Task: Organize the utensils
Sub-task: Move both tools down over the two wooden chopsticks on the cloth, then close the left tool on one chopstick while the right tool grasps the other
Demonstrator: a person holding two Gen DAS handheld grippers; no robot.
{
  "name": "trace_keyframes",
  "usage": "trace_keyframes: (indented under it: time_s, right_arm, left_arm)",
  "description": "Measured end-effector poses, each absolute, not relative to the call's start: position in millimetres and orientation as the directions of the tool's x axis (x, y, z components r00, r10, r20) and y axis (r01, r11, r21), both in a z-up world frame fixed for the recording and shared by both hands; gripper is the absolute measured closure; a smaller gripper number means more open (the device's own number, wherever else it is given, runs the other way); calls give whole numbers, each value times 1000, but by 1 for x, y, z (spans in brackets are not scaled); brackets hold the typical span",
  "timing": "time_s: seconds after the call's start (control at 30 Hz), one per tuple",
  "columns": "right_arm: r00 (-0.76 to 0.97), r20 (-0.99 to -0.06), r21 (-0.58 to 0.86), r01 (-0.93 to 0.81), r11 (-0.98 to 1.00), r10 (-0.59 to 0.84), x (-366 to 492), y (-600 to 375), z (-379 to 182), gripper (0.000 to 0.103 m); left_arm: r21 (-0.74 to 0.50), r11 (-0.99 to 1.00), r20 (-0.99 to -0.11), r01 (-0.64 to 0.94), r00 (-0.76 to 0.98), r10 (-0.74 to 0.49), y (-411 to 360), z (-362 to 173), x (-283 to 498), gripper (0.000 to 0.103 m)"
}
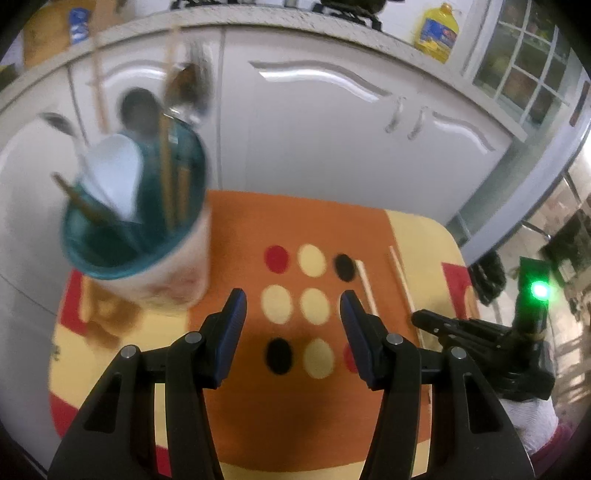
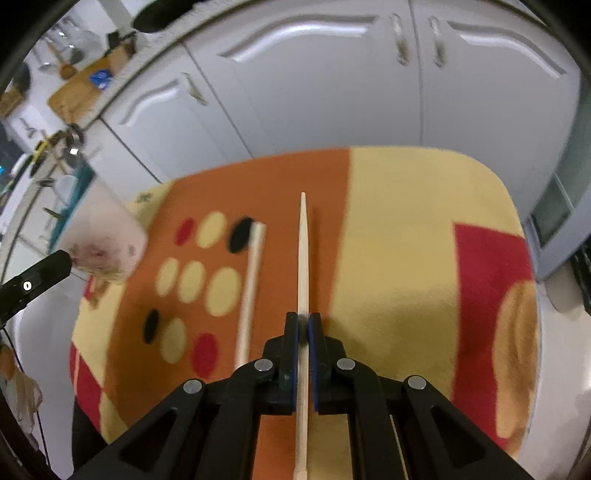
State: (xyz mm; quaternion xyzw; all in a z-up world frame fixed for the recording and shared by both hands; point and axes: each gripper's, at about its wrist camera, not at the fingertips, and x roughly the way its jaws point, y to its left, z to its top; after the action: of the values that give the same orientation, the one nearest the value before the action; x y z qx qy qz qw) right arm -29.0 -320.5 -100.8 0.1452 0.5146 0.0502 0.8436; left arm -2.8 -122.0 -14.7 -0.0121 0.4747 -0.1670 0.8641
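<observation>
A white utensil cup (image 1: 147,266) with a teal inside stands at the left of the cloth and holds spoons, chopsticks and a white scoop; it also shows in the right wrist view (image 2: 107,243). My left gripper (image 1: 293,306) is open and empty over the dotted cloth, right of the cup. My right gripper (image 2: 303,321) is shut on a wooden chopstick (image 2: 303,258) that points away along the cloth. A second chopstick (image 2: 251,280) lies on the cloth just left of it; both also show in the left wrist view (image 1: 365,284) (image 1: 402,280).
The small table has an orange, yellow and red cloth (image 2: 399,240). White cabinet doors (image 2: 332,81) stand behind it. A yellow oil bottle (image 1: 437,33) is on the counter. The right gripper body (image 1: 480,332) appears at the table's right edge.
</observation>
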Motion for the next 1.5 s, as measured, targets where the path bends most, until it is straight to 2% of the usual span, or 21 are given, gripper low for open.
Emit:
trace_keyframes:
  time_s: [0.07, 0.13, 0.17, 0.33, 0.63, 0.73, 0.8, 0.93, 1.03, 1.07, 1.13, 1.17, 1.33, 1.4, 1.47, 1.5]
  right_arm:
    - [452, -864, 288, 83, 954, 222, -28, -324, -106, 97]
    - [458, -861, 290, 84, 953, 222, -28, -327, -104, 85]
    - [466, -857, 288, 79, 954, 220, -28, -327, -102, 84]
    - [490, -841, 296, 59, 953, 231, -16, -331, -92, 84]
    - [503, -823, 336, 54, 940, 265, -4, -353, -90, 84]
    - [491, -829, 325, 32, 945, 268, 5, -351, -91, 84]
    - [478, -836, 313, 15, 949, 269, 12, -347, -93, 84]
    - [447, -858, 275, -17, 961, 254, 27, -335, -98, 84]
    - [406, -881, 252, -32, 967, 243, 37, -327, -108, 83]
    - [418, -878, 238, -44, 970, 234, 38, -324, -108, 84]
    - [413, -887, 199, -64, 978, 207, 41, -319, -108, 95]
    - [412, -888, 196, -68, 978, 207, 41, -319, -107, 97]
    - [440, -875, 192, -71, 979, 203, 27, -325, -92, 97]
    - [442, -875, 185, -69, 980, 196, 23, -327, -90, 97]
    - [445, -874, 188, -64, 980, 197, 19, -330, -89, 97]
    - [447, -872, 196, -61, 979, 202, 18, -331, -89, 97]
  left_arm:
    - [-200, 935, -828, 294, 460, -322, -133, -23, 1, 51]
    - [-220, 926, -837, 306, 428, -341, -143, -31, 5, 51]
    - [-230, 922, -842, 311, 411, -349, -149, -36, 8, 51]
    - [-265, 910, -861, 319, 346, -372, -176, -54, 24, 51]
    - [-232, 922, -894, 309, 305, -327, -214, -85, 60, 52]
    - [-229, 923, -907, 310, 277, -318, -220, -97, 67, 65]
    - [-210, 920, -901, 331, 300, -313, -222, -98, 68, 71]
    - [-212, 920, -907, 329, 284, -311, -210, -100, 74, 97]
    - [-220, 922, -905, 320, 287, -315, -196, -100, 74, 100]
    - [-222, 923, -904, 316, 289, -316, -193, -99, 72, 100]
    - [-234, 921, -898, 310, 294, -327, -185, -96, 69, 101]
    - [-237, 921, -896, 309, 298, -330, -181, -94, 68, 101]
    - [-295, 916, -885, 273, 283, -369, -176, -91, 68, 100]
    - [-333, 908, -880, 253, 263, -396, -179, -90, 70, 92]
    - [-346, 903, -875, 256, 260, -409, -185, -88, 70, 76]
    - [-343, 903, -874, 260, 263, -408, -189, -87, 71, 74]
